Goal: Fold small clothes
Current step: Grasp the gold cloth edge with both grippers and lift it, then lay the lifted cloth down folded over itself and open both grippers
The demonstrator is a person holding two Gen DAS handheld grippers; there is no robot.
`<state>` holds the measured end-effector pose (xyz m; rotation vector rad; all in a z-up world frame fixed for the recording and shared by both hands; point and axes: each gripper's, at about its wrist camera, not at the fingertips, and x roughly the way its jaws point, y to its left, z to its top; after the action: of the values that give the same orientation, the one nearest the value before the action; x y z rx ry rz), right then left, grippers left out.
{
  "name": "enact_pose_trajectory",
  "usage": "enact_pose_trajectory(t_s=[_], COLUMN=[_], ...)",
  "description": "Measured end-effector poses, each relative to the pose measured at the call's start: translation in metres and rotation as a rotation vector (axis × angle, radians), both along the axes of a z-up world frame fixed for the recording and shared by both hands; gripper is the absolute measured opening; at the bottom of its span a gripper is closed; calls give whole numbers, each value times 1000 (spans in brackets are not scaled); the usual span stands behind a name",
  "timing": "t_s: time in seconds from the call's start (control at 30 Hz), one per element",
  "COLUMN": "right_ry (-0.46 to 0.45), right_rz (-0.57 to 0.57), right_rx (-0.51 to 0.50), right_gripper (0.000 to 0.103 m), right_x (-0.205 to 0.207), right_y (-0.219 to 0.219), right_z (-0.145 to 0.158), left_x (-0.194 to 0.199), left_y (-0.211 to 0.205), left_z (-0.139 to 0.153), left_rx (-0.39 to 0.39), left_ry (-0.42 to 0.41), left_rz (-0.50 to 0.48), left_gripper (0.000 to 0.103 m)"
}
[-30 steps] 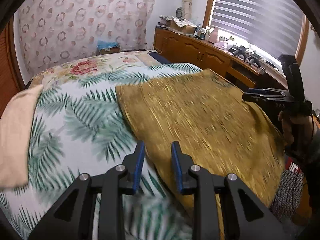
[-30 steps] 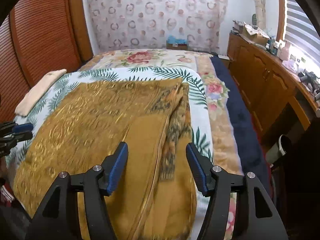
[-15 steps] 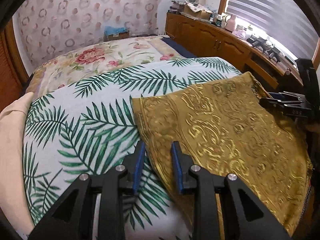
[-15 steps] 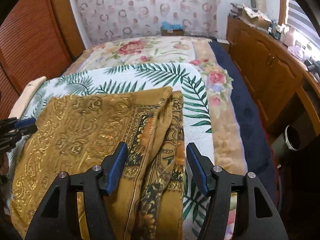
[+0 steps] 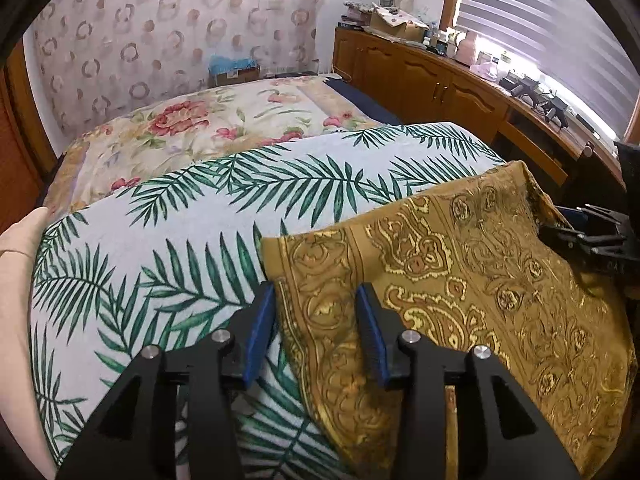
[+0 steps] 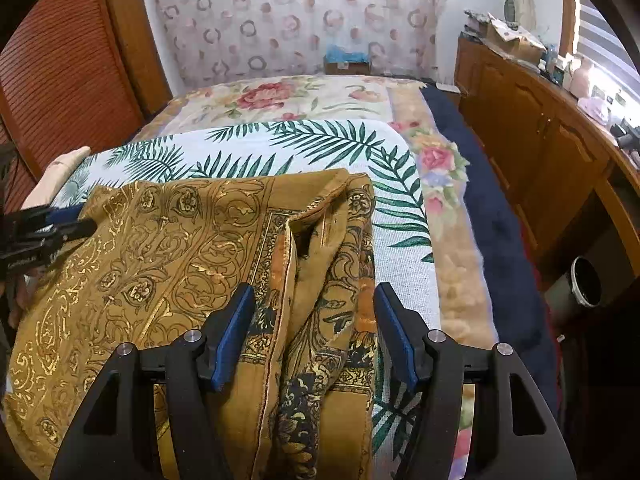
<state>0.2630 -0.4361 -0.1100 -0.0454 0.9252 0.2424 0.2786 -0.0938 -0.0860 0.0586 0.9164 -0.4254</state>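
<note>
Left gripper (image 5: 316, 300) jaws wider than 0.5 s ago, now straddling near-left edge of mustard-gold patterned cloth (image 5: 460, 280), nothing clamped; right gripper (image 6: 314, 300) unchanged, wide open over bunched right edge; cloth lies on white palm-leaf print bedspread (image 5: 180, 248); cardboard box (image 6: 346, 67) contents unclear

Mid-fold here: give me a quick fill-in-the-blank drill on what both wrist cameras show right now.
1. The mustard gold-patterned cloth lies on a sheet printed with green palm ____.
2. Both the left gripper and the right gripper are ____.
3. The cloth's bunched folds lie between the fingers of the ____ gripper.
4. The wooden cabinets stand on the bed's ____ side.

Missing words: leaves; open; right; right
</note>
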Motion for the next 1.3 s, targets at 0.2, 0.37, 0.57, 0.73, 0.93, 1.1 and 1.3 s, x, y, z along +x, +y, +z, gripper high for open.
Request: enact_pose_trajectory(t_s=[0.2, 0.37, 0.57, 0.73, 0.93, 1.1, 1.3], right_ry=[43, -5, -227, -421, -594, -630, -632], right_rz=[58, 106, 138, 186, 247, 306, 354], right_rx=[36, 43, 171, 254, 274, 271, 260], right_gripper=[29, 11, 10, 10, 10, 10, 9], right_x=[3, -9, -59, -110, -154, -179, -193], right_y=[6, 17, 18, 25, 50, 73, 87], right_z=[3, 16, 91, 171, 243, 261, 269], left_x=[-1, -33, -101, -154, -206, -229, -209], left_y=[8, 17, 46, 78, 116, 149, 173], left_z=[4, 54, 157, 231, 283, 297, 290], left_rx=[-96, -177, -279, -334, -318, -330, -279], left_ry=[16, -117, -360, -532, -670, -702, -668], left_rz=[-24, -53, -74, -74, -54, -32, 33], left_gripper=[4, 2, 2, 2, 2, 2, 2])
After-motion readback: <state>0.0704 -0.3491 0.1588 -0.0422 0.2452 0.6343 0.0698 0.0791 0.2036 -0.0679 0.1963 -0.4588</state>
